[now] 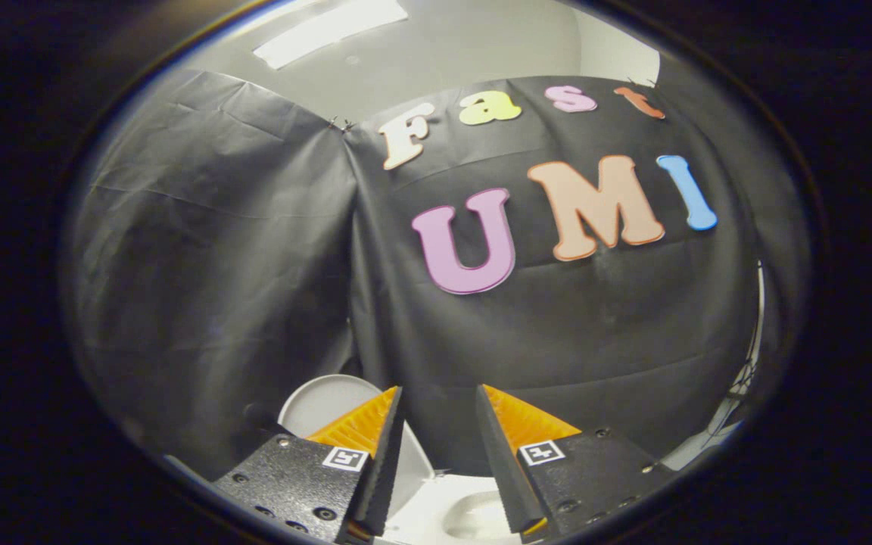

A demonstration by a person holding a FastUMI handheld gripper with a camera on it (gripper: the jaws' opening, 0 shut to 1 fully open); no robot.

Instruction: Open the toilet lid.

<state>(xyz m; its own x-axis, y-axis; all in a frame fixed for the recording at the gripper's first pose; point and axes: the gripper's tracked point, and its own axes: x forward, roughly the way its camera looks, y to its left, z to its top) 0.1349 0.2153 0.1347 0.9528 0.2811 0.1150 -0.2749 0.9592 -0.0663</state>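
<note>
White porcelain of the toilet bowl [474,515] shows below and between the fingers of the gripper [440,401], which stand spread apart and hold nothing. Just behind the left finger the toilet lid [322,405] stands raised, near the black cloth wall [216,265]. Opening looks done; next, I judge, comes drawing clear.

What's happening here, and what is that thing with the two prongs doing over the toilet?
A person is holding a two-finger gripper in a booth walled with black cloth. Its fingers stand apart with nothing between them. Behind and beside them the white toilet lid is raised, standing near upright against the cloth. Below the fingers the toilet bowl shows. The lid looks already open, and the gripper is not touching it.
</note>
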